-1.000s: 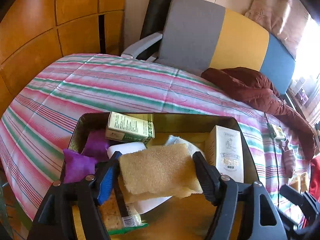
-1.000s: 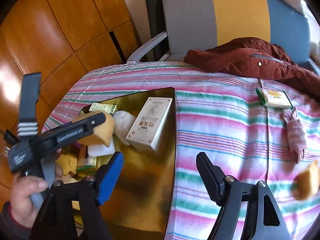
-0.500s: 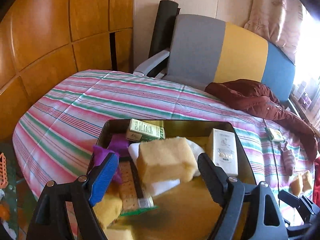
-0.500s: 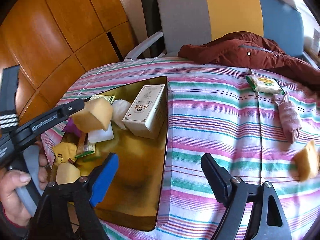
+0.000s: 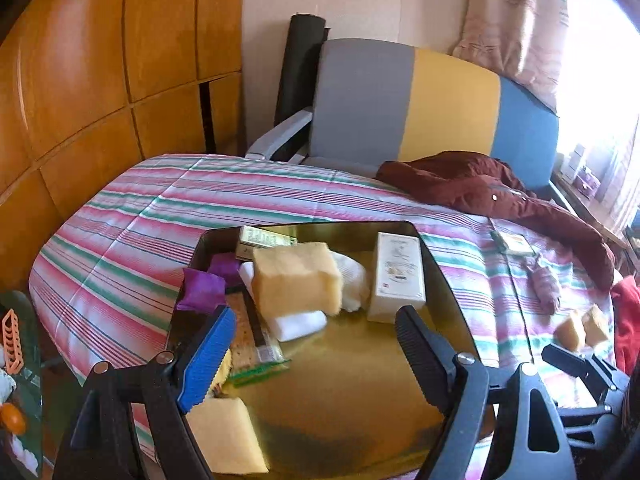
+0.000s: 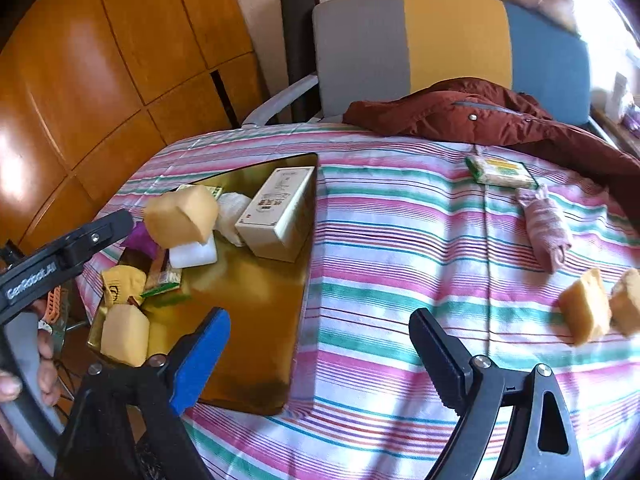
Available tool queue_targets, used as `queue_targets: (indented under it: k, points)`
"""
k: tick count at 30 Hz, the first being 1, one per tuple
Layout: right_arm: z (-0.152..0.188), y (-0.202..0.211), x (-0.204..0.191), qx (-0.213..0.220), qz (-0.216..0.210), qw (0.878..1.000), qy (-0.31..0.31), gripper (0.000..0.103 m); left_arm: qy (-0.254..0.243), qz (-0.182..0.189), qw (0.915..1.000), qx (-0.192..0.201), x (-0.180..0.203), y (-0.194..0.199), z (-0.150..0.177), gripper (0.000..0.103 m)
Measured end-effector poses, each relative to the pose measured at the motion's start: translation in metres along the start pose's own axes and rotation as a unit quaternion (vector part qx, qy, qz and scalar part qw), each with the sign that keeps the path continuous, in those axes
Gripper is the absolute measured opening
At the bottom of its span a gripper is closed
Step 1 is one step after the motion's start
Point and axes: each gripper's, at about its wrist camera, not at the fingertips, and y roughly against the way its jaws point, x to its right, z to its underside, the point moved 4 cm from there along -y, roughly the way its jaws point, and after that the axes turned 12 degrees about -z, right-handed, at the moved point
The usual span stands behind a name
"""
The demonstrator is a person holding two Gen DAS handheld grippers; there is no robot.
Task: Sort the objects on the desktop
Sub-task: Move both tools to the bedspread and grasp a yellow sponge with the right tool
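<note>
On the striped tablecloth (image 6: 400,240), both grippers, left (image 5: 312,344) and right (image 6: 320,344), gape empty; the sponge (image 5: 296,282) perched atop the tray's (image 5: 360,400) pile may tumble out.

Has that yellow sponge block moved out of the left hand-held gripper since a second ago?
Yes. The yellow sponge block left the open left hand-held gripper and now rests among items in the gold metal tray.

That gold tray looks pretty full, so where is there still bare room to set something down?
The gold tray is bare along its near right part, in front of the white box. Its left side is crowded with sponges, a purple pouch and packets. The striped cloth is also bare between the tray and the pink roll.
</note>
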Motion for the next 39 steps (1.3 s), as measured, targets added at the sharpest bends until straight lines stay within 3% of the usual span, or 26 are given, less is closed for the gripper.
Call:
queue_targets:
  k: [13,21,29,35,39]
  points:
    - [0.018,0.044,0.069,0.015,0.049,0.996,-0.075,0.093,-0.063,0.045,0.997,-0.003,0.056,0.016,0.018,0.084]
    - [0.031,0.075,0.124,0.013,0.082,0.986,-0.143,0.094,-0.109,0.101,0.9888,-0.011,0.097,0.027,0.031,0.084]
    - [0.04,0.135,0.192,0.042,0.117,0.967,-0.221,0.099,-0.149,0.172,0.973,-0.042,0.14,0.037,0.051,0.083]
    - [0.042,0.165,0.249,0.055,0.185,0.95,-0.247,0.102,-0.17,0.193,0.9646,-0.056,0.161,0.042,0.064,0.082]
    - [0.037,0.163,0.283,0.052,0.199,0.942,-0.265,0.102,-0.182,0.201,0.9603,-0.066,0.171,0.045,0.07,0.082]
